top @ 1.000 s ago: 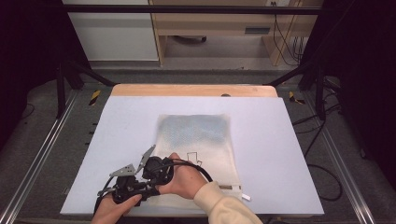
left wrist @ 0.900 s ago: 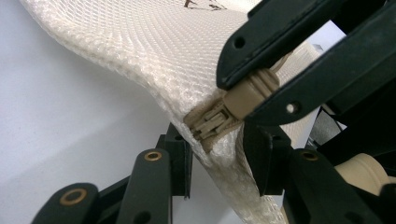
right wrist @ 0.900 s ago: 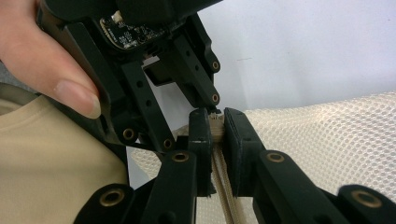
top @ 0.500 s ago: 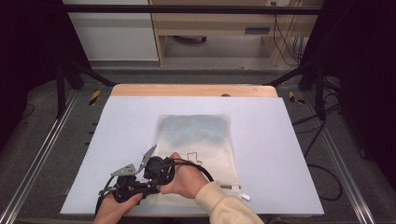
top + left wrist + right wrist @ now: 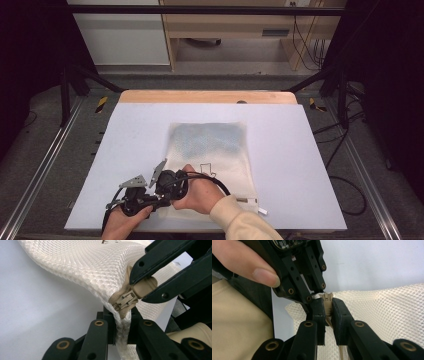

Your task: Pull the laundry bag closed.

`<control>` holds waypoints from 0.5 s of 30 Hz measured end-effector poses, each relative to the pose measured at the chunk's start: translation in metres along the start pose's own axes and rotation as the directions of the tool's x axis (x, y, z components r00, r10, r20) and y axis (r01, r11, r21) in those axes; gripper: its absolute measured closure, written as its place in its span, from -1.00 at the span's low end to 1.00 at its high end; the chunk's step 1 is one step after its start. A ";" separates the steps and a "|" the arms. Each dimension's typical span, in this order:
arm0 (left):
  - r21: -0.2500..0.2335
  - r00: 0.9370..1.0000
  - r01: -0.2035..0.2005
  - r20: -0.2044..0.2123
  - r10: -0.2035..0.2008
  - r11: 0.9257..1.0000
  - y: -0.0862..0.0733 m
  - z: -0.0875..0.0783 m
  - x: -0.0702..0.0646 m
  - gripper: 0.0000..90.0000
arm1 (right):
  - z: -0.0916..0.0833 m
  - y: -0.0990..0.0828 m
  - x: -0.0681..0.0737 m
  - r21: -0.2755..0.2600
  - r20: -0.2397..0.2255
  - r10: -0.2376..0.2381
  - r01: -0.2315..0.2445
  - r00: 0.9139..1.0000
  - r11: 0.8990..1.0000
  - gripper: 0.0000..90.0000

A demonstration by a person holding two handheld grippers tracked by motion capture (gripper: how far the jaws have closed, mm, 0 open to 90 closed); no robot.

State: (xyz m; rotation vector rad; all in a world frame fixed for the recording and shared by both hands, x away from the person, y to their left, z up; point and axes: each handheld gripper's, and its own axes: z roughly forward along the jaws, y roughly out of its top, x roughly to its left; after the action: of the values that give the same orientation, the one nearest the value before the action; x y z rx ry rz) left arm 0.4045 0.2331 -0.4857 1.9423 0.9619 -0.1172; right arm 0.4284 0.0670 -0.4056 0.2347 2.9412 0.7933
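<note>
Two claws meet at the near-left corner of the mesh bag (image 5: pixel 210 150), which lies flat mid-worktop (image 5: pixel 310 150). Left claw (image 5: pixel 121 323) has just been closing & now pinches the bag's edge seam, right below the zip slider (image 5: pixel 126 300). Right claw (image 5: pixel 327 315) is clamped on the zip pull (image 5: pixel 327 305), approx. touching the left claw's jaws. That corner is lifted off the worktop; rest of bag stretches away behind both claws.

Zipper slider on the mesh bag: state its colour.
Beige, like the zipper slider's tape; clearest in the left gripper view.
</note>
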 end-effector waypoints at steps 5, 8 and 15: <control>-0.005 1.000 0.002 -0.007 -0.002 1.000 0.001 0.000 -0.001 0.84 | 0.000 -0.002 0.001 0.011 0.010 -0.006 0.006 1.000 1.000 0.82; -0.005 1.000 0.002 -0.013 -0.002 1.000 0.001 0.000 -0.001 0.84 | 0.000 -0.003 0.002 0.013 0.020 -0.015 0.015 1.000 1.000 0.82; -0.014 0.999 0.015 -0.032 -0.016 1.000 0.002 -0.002 -0.001 0.85 | -0.004 -0.003 0.005 0.025 0.034 -0.018 0.017 0.999 1.000 0.83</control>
State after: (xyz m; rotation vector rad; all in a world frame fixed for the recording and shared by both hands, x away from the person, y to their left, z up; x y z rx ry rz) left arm 0.4042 0.2331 -0.4831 1.9301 0.9965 -0.0883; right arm 0.4228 0.0630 -0.4040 0.2222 2.9180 0.7438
